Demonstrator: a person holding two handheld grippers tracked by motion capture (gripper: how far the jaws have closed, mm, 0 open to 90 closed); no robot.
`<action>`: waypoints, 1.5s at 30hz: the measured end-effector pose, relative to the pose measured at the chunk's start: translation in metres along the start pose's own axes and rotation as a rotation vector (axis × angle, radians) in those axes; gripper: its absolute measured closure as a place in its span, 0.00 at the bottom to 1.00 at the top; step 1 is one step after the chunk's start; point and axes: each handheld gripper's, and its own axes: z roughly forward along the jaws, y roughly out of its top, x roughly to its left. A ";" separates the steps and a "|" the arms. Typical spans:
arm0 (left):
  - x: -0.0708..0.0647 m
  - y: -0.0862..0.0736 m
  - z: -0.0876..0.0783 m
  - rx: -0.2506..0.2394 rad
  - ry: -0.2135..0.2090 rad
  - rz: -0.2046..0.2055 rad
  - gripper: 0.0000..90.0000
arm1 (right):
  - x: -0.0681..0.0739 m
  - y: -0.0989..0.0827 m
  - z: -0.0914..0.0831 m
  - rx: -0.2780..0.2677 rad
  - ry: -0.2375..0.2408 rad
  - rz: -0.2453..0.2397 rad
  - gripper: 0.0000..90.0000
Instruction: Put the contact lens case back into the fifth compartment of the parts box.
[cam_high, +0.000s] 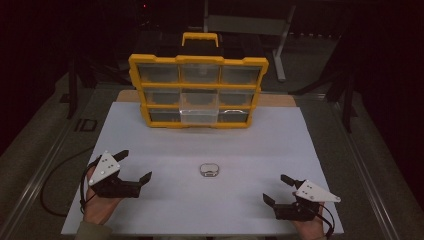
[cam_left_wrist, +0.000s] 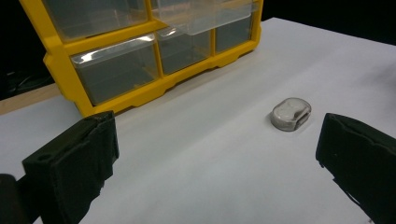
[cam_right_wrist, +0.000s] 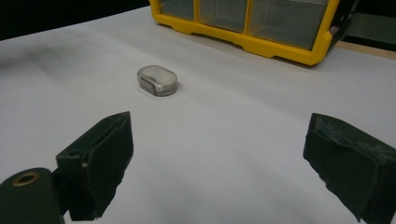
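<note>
**Little grey case waits between two open grippers**

The left gripper (cam_high: 136, 166) and right gripper (cam_high: 280, 189) sit low on the white sheet (cam_high: 150, 145), jaws wide, holding nothing. The small grey case (cam_high: 209, 170) lies between them, touching neither. Farther back stands the yellow drawer box (cam_high: 198, 90).

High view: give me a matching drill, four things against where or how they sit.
Things:
1. organizer
2. small oval case
3. left gripper
4. middle bottom drawer

Places or states:
A. pulled out partway
B. near left part of the sheet, jaws apart
C. far edge of the sheet, upright
D. alone mid-sheet between the grippers

Pairs: 1-C, 2-D, 3-B, 4-A
</note>
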 end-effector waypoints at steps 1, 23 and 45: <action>0.000 0.001 0.001 0.000 -0.001 -0.002 0.00 | 0.000 0.000 0.000 0.000 0.000 0.000 0.09; 0.005 0.012 0.020 0.054 -0.031 0.048 0.00 | -0.001 0.000 -0.001 0.004 0.006 0.001 0.09; 0.002 0.030 0.042 0.095 -0.072 0.106 0.00 | -0.002 0.000 -0.001 0.003 0.013 0.007 0.09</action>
